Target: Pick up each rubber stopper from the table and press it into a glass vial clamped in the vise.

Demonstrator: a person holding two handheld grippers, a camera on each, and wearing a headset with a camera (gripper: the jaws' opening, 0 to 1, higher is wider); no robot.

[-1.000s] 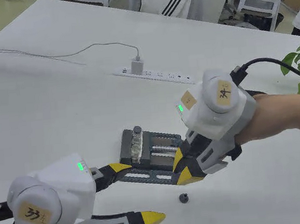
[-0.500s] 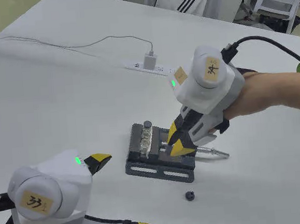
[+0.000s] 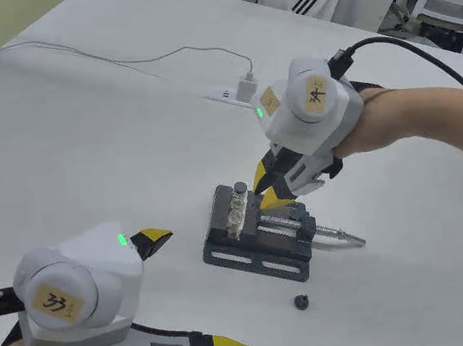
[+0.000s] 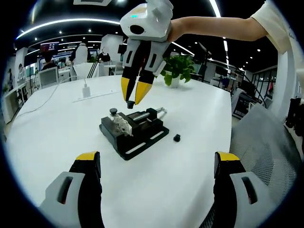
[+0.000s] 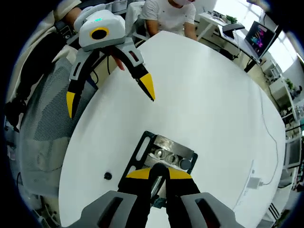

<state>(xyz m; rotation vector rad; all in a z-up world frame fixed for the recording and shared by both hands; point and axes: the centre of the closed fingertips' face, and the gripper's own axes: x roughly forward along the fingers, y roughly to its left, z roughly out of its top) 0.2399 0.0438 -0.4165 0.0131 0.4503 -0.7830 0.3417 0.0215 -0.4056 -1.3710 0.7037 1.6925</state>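
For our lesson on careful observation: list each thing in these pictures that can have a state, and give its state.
left gripper: jaws wide open, empty.
right gripper: jaws shut on a rubber stopper, above the vise.
vise: closed on a row of glass vials.
glass vials: clamped; end one stoppered, others look open.
loose stopper: lying on the table.
charger: plugged into the power strip.
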